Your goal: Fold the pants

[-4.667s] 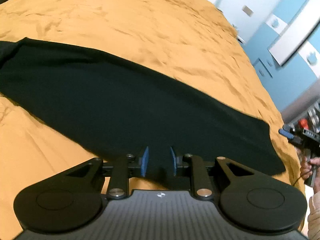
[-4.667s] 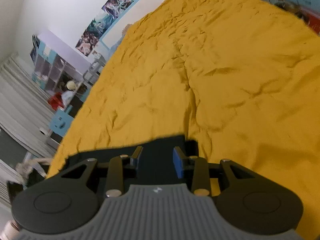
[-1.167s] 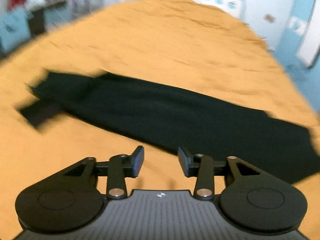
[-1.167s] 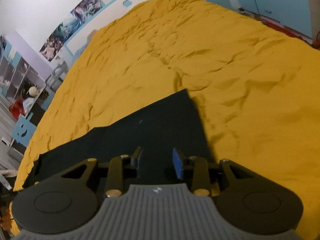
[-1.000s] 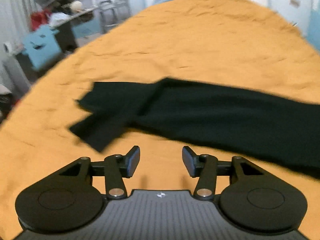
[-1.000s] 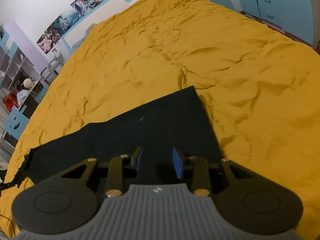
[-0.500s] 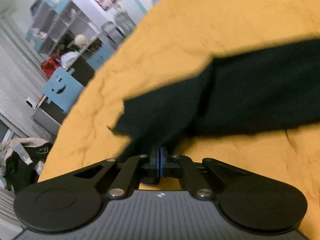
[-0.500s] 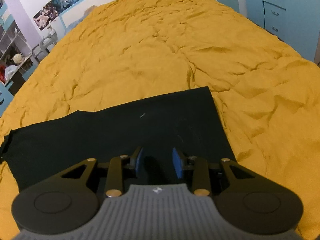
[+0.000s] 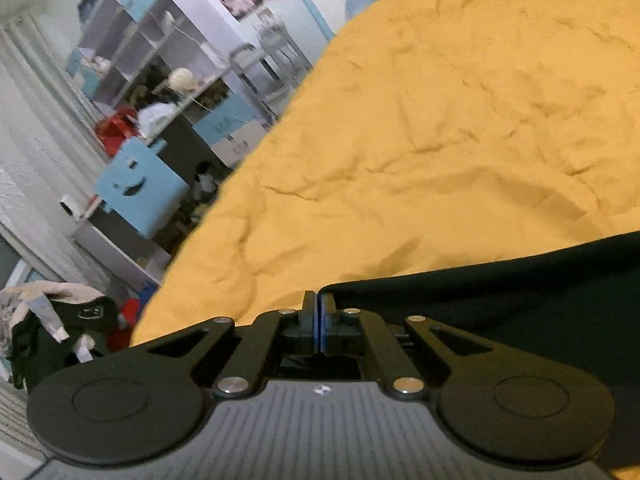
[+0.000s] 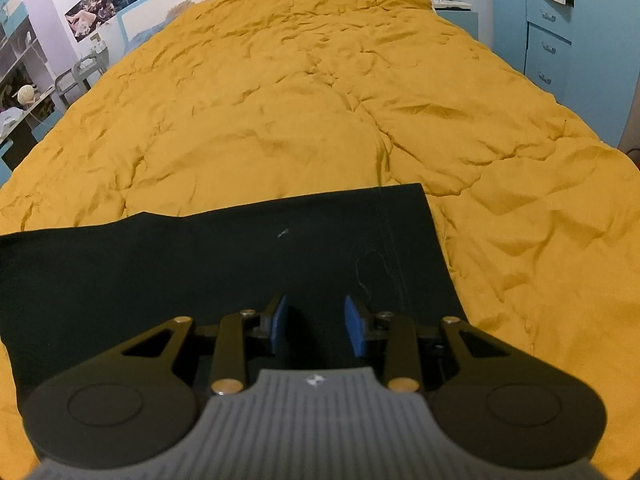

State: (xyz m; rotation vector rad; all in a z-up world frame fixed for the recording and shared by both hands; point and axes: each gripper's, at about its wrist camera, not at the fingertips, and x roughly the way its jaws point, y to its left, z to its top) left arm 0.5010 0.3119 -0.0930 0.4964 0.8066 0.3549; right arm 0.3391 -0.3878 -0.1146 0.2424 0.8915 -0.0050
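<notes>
Beneath the parted right hand-held gripper lie the black pants.

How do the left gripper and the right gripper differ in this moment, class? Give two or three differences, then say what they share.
The left gripper has its jaws shut together, while the right gripper has a clear gap between its jaws. The left gripper sits at the edge of the black pants, next to bare yellow bedspread; the right gripper is over the pants' flat middle. Both have blue pads, black arms, and point down at the same pants.
</notes>
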